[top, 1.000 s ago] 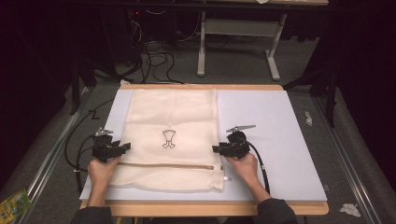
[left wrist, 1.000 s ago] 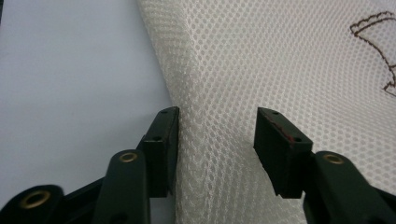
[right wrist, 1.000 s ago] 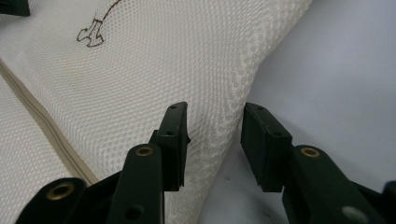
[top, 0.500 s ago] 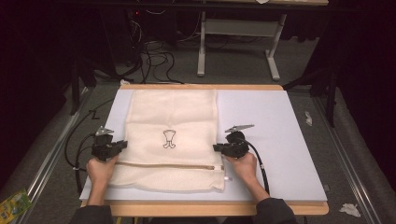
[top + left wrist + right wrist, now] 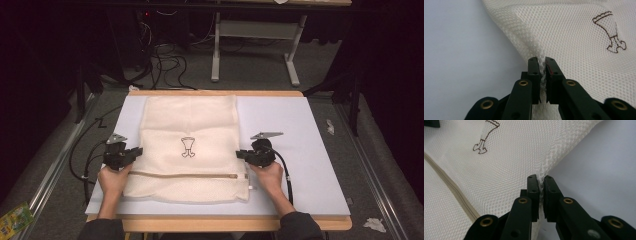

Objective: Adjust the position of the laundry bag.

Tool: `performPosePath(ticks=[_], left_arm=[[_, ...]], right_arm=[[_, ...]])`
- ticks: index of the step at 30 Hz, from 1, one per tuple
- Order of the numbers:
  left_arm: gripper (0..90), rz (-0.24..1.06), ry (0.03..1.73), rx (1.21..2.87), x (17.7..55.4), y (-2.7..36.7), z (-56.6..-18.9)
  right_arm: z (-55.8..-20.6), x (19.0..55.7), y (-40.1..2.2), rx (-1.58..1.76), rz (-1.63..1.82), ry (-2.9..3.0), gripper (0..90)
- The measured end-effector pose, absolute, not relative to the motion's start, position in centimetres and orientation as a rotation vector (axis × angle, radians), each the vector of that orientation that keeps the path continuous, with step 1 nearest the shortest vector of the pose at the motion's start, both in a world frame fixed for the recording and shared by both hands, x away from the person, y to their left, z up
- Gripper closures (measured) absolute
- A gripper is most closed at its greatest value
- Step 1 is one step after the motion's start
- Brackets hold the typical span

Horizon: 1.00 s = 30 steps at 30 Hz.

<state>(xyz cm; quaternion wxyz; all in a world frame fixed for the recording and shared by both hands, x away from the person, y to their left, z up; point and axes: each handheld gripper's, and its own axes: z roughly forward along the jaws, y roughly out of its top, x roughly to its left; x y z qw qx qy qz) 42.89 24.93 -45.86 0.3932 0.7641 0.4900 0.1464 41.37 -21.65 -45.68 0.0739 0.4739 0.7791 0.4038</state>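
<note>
A cream mesh bag (image 5: 187,125) lies flat on the pale board (image 5: 295,130), with a small brown emblem (image 5: 188,147) at its middle and a zip (image 5: 185,175) running across its near part. My left gripper (image 5: 138,151) is at the bag's left edge. In the left gripper view its jaws (image 5: 542,62) have just been closing and now pinch a raised fold of mesh (image 5: 574,37). At the bag's right edge, my right gripper (image 5: 239,155) is shut on the mesh border (image 5: 511,157), as the right gripper view (image 5: 541,180) shows. A hand holds each gripper.
The board rests on a wooden table whose front edge (image 5: 215,226) runs near the person. Cables (image 5: 165,65) and a metal frame leg (image 5: 216,50) lie on the dark floor beyond. A paper scrap (image 5: 374,224) and a green packet (image 5: 15,217) lie beside the table.
</note>
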Motion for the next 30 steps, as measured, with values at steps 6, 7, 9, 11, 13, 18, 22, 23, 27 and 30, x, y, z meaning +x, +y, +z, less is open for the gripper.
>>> performPosePath(ticks=[6, 7, 9, 11, 13, 18, 22, 23, 27, 30], left_arm=[[84.3, 0.361, 1.223, 1.929, 43.1, 24.2, -45.4], [84.4, 0.363, 1.216, 1.933, 43.1, 24.0, -45.3], [84.4, 0.363, 1.204, 1.932, 43.1, 23.7, -45.2], [84.5, 0.357, 1.199, 1.923, 43.2, 23.5, -45.1], [84.6, 0.348, 1.194, 1.921, 43.2, 23.2, -45.0], [84.7, 0.344, 1.179, 1.932, 43.3, 22.5, -45.1], [84.7, 0.343, 1.163, 1.934, 43.5, 21.9, -44.9], [84.7, 0.343, 1.158, 1.934, 43.5, 21.7, -44.8], [84.7, 0.331, 1.154, 1.927, 43.7, 20.9, -45.0], [84.7, 0.328, 1.145, 1.940, 43.8, 20.3, -45.1]], right_arm=[[-45.6, 41.2, -22.9, 1.441, 1.229, 2.313, 85.7], [-45.6, 41.2, -23.1, 1.432, 1.224, 2.313, 85.7], [-45.5, 41.2, -23.4, 1.430, 1.217, 2.307, 85.8], [-45.4, 41.2, -23.8, 1.431, 1.220, 2.299, 85.8], [-45.4, 41.1, -24.2, 1.444, 1.222, 2.291, 85.8], [-45.2, 41.0, -24.9, 1.443, 1.216, 2.285, 85.8], [-45.2, 40.9, -25.7, 1.468, 1.219, 2.266, 85.8], [-45.1, 40.9, -25.8, 1.458, 1.215, 2.263, 85.7], [-45.0, 40.6, -26.6, 1.472, 1.223, 2.240, 85.7], [-45.0, 40.5, -27.1, 1.491, 1.218, 2.229, 85.7]])
